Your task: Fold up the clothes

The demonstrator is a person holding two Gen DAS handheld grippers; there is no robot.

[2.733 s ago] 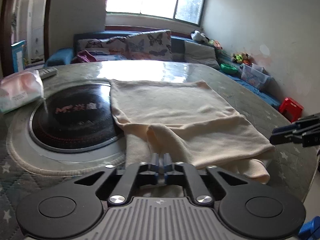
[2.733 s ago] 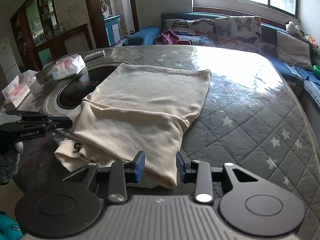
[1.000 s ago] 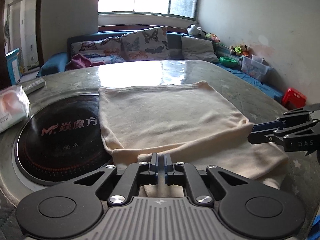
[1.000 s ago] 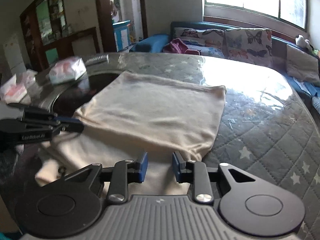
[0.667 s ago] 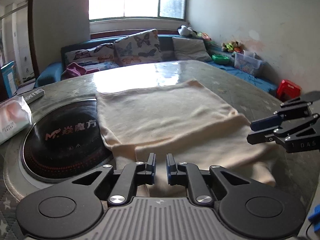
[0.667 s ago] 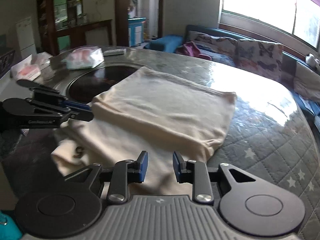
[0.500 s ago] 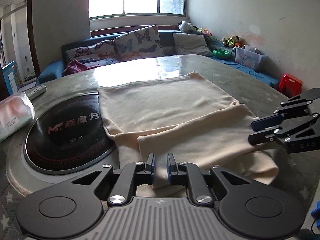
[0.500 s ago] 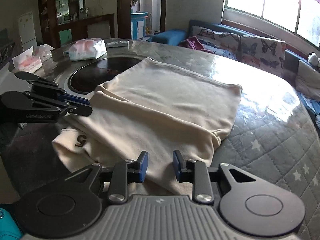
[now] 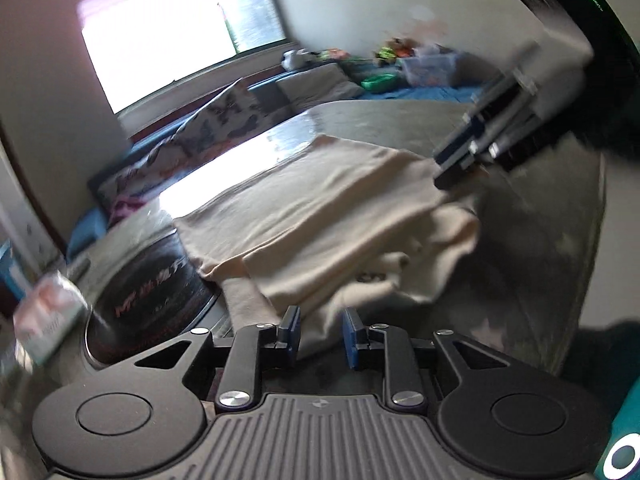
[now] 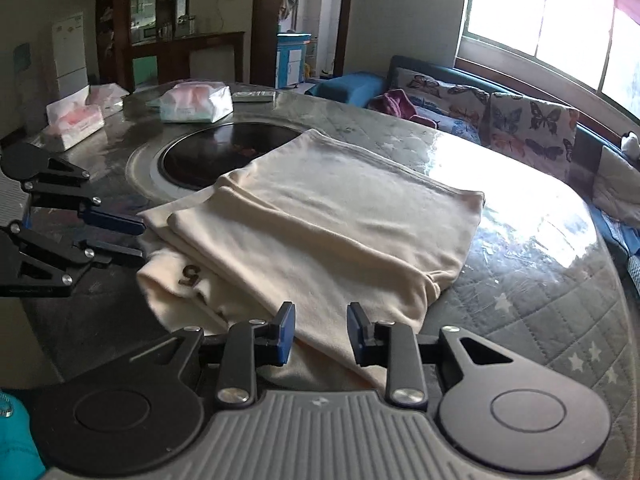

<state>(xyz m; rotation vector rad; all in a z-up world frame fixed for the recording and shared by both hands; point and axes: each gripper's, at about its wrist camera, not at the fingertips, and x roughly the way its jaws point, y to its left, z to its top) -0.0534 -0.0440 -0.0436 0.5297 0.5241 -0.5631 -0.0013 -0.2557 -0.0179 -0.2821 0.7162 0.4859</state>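
While lying folded in layers on the quilted counter [image 10: 540, 300], cream knit garment [image 10: 320, 232] runs long axis away toward the window, near edge just ahead of both jaws. Right gripper [image 10: 320, 330] and left gripper [image 9: 320, 334] parted, gripping nothing. Soft, limp, matte fabric.

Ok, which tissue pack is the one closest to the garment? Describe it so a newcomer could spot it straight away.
Start at the round grey quilted table with the black hotplate in its middle, where the cream garment lies. Just beyond the hotplate's far rim sits a soft plastic-wrapped tissue pack, pink showing through. Unlike the two tissue boxes out at the left edge, it is a squashy bag, with a remote beside it.
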